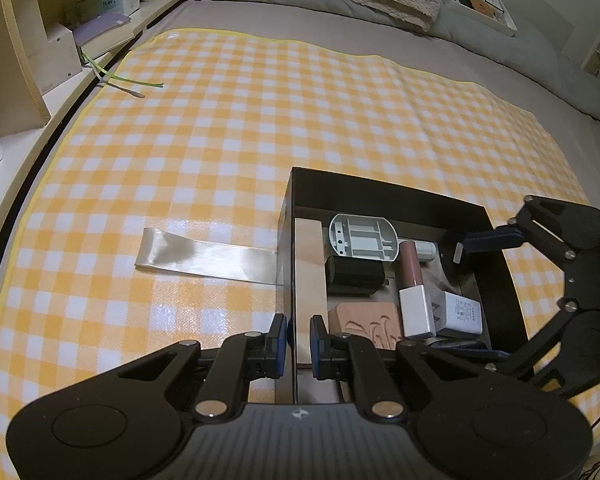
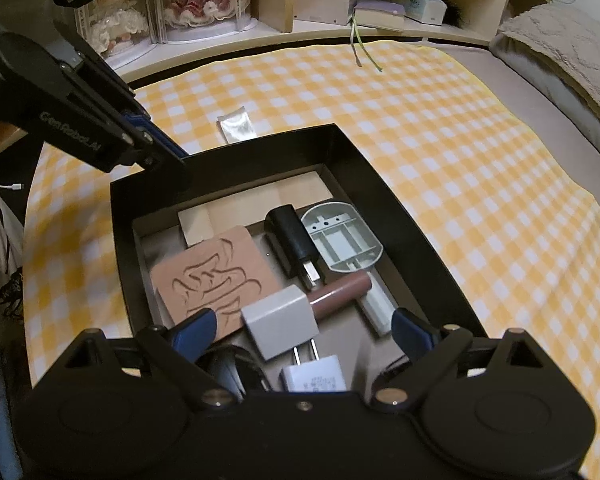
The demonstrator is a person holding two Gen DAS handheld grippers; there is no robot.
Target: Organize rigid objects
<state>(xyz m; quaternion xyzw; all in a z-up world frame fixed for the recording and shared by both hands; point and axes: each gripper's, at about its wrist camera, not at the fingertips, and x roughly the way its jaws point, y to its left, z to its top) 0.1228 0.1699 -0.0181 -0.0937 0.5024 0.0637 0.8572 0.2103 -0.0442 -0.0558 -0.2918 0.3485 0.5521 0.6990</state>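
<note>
Left gripper point(image 1: 299, 340) clamped on black box wall point(image 1: 287, 264); right gripper point(image 2: 300, 330) spread, empty.
Silver foil strip point(image 1: 204, 254) left of box, long axis crosswise, nearer left.

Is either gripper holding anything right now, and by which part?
The left gripper pinches the black rectangular box by its near-left side wall. The right gripper is open over the box, holding nothing.

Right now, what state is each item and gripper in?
left gripper: shut on the black box wall
right gripper: open, over the box
black box: open, no lid, on the checked cloth
carved wooden block: flat in the box
black charger: lying down
grey plastic shell: hollow side up
pink tube: on its side, white cap on
silver strip: outside the box
</note>
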